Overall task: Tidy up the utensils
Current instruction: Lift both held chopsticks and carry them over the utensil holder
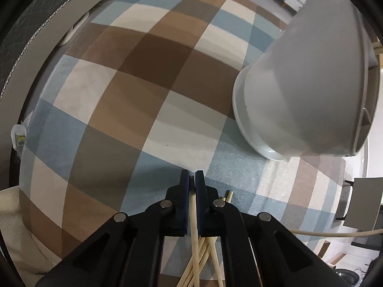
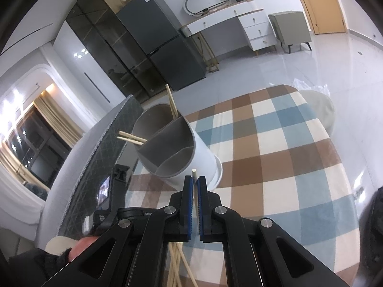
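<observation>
A white utensil holder (image 1: pixel 299 91) with grey dividers (image 2: pixel 167 141) stands on the checked tablecloth (image 1: pixel 143 95). Three chopsticks (image 2: pixel 171 102) lean in its far compartments. In the left wrist view my left gripper (image 1: pixel 192 174) points steeply down at the cloth, shut on one pale chopstick (image 1: pixel 193 210), left of the holder. Several loose chopsticks (image 1: pixel 208 256) lie under it. In the right wrist view my right gripper (image 2: pixel 195 179) is shut on a chopstick (image 2: pixel 194 172) whose tip pokes out just in front of the holder's near rim. More loose chopsticks (image 2: pixel 176 263) show below it.
A dark quilted chair back (image 2: pixel 107 143) rises at the table's left side, close to the holder. A person's hand (image 2: pixel 81 246) shows at the lower left. A white cable (image 1: pixel 335 233) hangs past the table's right edge. A fridge (image 2: pixel 162 43) and a white desk (image 2: pixel 229 16) stand far off.
</observation>
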Demonstrator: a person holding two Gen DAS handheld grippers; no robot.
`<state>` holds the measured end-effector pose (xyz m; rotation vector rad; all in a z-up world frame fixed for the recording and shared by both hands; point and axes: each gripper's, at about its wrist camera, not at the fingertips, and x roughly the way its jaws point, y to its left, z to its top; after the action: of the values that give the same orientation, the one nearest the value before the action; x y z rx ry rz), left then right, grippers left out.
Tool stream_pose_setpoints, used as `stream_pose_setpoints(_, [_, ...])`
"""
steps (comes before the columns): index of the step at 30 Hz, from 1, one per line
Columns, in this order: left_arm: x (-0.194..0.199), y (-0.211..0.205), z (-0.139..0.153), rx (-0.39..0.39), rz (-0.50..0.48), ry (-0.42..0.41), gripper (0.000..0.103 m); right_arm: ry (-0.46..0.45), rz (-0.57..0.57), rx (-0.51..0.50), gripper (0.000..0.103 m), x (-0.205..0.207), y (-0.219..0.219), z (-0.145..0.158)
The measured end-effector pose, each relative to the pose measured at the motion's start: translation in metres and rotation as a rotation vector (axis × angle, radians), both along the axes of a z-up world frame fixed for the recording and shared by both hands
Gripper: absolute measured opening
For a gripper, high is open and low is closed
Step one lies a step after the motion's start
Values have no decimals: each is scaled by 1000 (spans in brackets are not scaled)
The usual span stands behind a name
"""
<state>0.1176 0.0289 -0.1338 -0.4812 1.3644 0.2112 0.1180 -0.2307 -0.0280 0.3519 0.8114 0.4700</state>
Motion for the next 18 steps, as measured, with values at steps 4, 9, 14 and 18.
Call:
stream_pose_setpoints(4, [-11, 4, 13, -27, 3, -55, 0, -5, -4, -2, 3, -1, 0, 1])
stream_pose_setpoints(9, [-16, -4, 40, -30, -35, -183, 0, -29, 6, -26, 3, -7, 5, 4])
stream_pose_setpoints(14, [-30, -16, 73, -12, -116, -344, 0, -78, 24, -58, 3, -17, 14, 10])
stream_pose_setpoints(18, [-39, -38, 99, 23, -210, -500, 0, -97, 22, -66, 3, -29, 17, 12])
